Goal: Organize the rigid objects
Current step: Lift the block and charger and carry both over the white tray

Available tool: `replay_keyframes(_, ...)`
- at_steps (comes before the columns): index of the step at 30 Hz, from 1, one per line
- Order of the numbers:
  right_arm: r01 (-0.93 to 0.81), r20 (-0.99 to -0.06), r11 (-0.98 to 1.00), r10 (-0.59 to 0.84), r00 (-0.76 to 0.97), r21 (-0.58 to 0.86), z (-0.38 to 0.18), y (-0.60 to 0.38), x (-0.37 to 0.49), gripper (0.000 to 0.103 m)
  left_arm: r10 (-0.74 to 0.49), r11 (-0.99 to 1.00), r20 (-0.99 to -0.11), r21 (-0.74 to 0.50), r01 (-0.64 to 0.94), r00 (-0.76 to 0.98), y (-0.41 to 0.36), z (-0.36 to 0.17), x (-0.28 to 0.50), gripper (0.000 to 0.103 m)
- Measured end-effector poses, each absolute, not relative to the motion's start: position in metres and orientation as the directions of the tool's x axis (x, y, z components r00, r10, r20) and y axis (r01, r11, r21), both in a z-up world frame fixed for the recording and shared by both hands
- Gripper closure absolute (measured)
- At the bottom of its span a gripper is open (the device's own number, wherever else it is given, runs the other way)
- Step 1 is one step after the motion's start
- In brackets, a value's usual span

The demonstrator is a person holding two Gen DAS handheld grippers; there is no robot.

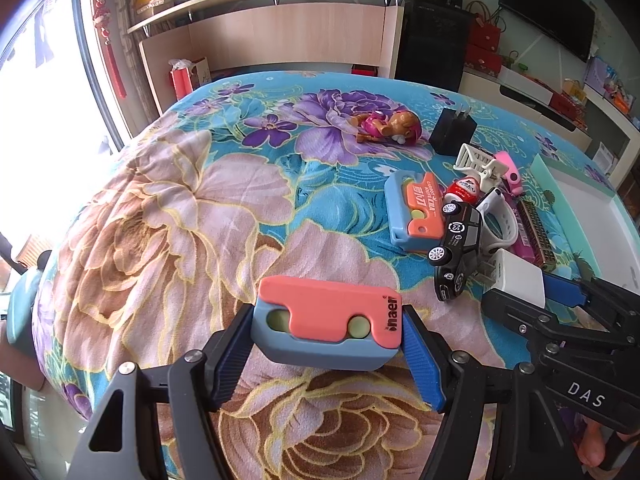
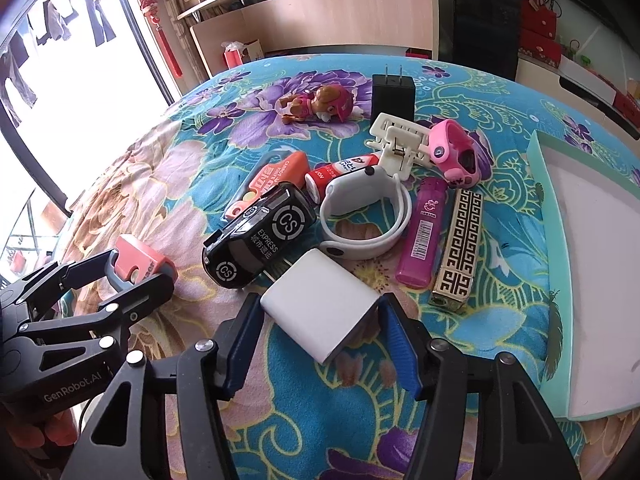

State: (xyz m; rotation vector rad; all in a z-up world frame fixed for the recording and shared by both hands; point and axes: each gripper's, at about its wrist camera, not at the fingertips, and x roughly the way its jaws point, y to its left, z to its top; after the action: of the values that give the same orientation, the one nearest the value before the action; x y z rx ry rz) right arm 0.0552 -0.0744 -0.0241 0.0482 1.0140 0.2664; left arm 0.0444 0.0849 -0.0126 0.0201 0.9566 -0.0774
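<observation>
Covering the whole bed [image 1: 168, 208] is a big flowery blanket, and the toys and small things lie in a heap toward its right side. At the right edge of the bed sits a flat white tray [image 2: 592, 240] with a green rim, and it looks like the place to put things.

The left gripper [image 1: 328, 336] squeezes a pink and blue block toy [image 1: 326, 320] between its two blue fingers, near the front edge of the bed. The right gripper [image 2: 318, 316] has its fingers close on both sides of a white charger [image 2: 320, 304], which looks held, just in front of the black toy car [image 2: 256, 240].

To do this step well, I think each hand should keep a firm squeeze, lift straight up, and not bump the car or the white watch [image 2: 360, 216] beside it. Then carry each thing over the tray rim and set it down flat before letting go.
</observation>
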Motion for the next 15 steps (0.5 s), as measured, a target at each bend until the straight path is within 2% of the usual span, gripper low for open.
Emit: replay_keyframes(15, -0.167, -0.729, 0.956, 0.292, 0.619, 0.242, 0.029, -0.113, 0.052, 0.042, -0.064, 0.994, -0.769, 0.011, 0.113, 0.636, 0.053, 0.033, 0.059, 0.029)
